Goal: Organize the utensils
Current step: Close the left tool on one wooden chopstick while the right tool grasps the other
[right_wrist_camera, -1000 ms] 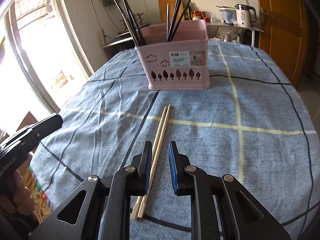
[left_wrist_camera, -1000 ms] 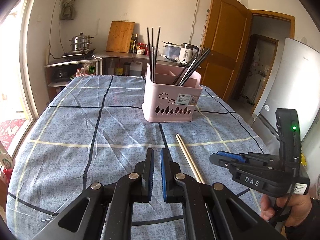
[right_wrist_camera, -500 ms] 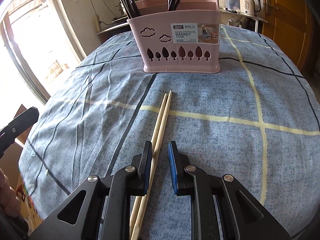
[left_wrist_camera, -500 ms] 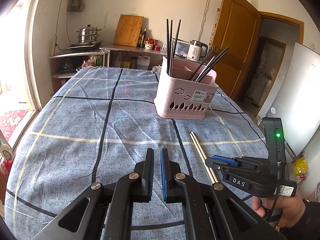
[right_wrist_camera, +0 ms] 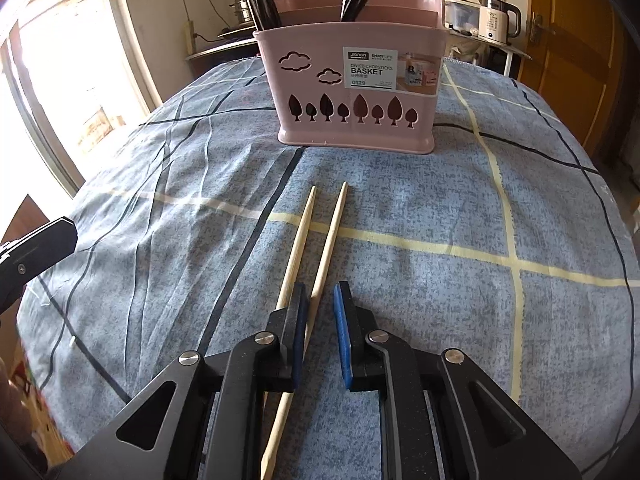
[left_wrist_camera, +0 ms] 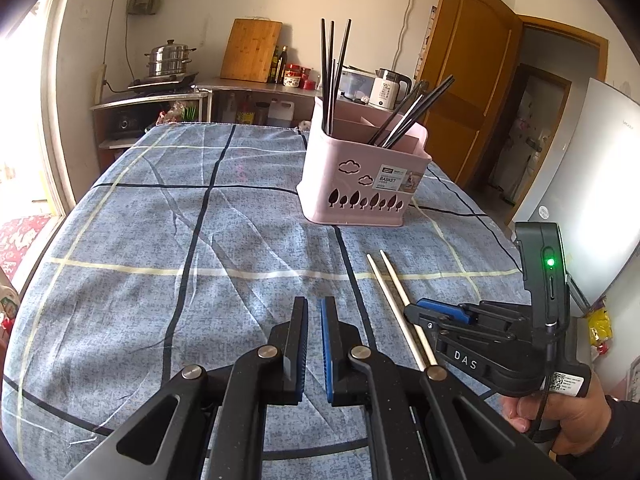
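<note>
chopsticks (right_wrist_camera: pixel 326 240): 2, pale bare wood, matt | basket (right_wrist_camera: pixel 356 92): pink smooth plastic, paper label | tablecloth (right_wrist_camera: pixel 440 208): blue creased cloth, matt

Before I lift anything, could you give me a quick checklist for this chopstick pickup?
1. Both wooden chopsticks between the right gripper's jaws: not ok. One runs between the pads; the other passes outside the left finger.
2. Firm grip: not ok. The jaws have just been closing, but a gap remains beside the right pad.
3. Pink basket upright and straight ahead: ok.
4. Free slot in the basket: cannot tell. Black chopsticks stand at both ends; the middle is not clearly seen.
5. Left gripper out of the way: ok. It is shut, empty and beside the chopsticks.
</note>
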Tool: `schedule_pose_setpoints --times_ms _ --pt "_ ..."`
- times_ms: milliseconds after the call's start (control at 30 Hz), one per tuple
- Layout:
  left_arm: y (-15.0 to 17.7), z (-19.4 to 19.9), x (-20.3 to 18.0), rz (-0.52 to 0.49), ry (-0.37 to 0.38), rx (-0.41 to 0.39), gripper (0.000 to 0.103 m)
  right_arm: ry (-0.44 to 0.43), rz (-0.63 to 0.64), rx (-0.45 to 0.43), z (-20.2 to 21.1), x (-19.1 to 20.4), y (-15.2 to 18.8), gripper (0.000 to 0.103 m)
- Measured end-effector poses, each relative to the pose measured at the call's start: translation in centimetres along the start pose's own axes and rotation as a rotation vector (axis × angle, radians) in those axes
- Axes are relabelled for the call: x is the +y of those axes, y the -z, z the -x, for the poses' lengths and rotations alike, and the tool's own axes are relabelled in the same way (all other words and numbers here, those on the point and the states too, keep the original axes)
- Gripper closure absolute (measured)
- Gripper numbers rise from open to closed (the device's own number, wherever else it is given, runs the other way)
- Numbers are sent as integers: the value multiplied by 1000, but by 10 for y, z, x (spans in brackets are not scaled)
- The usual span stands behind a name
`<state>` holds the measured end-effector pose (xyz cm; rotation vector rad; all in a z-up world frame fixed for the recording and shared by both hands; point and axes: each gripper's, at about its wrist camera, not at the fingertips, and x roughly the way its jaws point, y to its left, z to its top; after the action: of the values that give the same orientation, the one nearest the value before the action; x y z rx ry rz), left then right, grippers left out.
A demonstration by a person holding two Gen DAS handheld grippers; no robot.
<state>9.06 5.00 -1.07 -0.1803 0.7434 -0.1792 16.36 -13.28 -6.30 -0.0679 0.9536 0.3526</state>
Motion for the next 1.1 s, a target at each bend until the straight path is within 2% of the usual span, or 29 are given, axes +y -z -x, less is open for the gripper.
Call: schedule_pose_setpoints --times_ms 167,367,533,600,667,733,767,800,833,1000,1100 --pt "-4 -14 -13 -11 43 30 98 -27 -41 5 8 -17 8 95" --pt "-8 -55 -41 -36 114 104 97 -29 -93 6 21 -38 23 95" --pt "-11 -95 -59 -40 140 175 78 -21 -132 2 29 -54 30 95" --pt "-10 -111 -65 -36 126 211 76 -24 -146 -1 30 -60 32 95" --pt "-6 -122 -70 -48 109 229 76 -24 -159 -4 31 -64 32 95" --pt "-4 -123 -78 -99 76 212 76 -25 -164 -5 31 -65 33 95" --pt "-3 -122 -82 -126 58 208 78 -24 -164 -6 31 -66 33 95" --pt "-1 -121 -83 -143 42 209 89 -24 -165 -7 32 -66 33 95" --pt "1 -119 -82 -151 36 210 94 -24 -168 -7 32 -66 33 95" --pt "12 -100 -61 -125 33 216 96 -34 -186 -7 34 -69 37 95" --pt "15 -92 -47 -76 38 228 96 -42 -180 0 34 -69 36 95"
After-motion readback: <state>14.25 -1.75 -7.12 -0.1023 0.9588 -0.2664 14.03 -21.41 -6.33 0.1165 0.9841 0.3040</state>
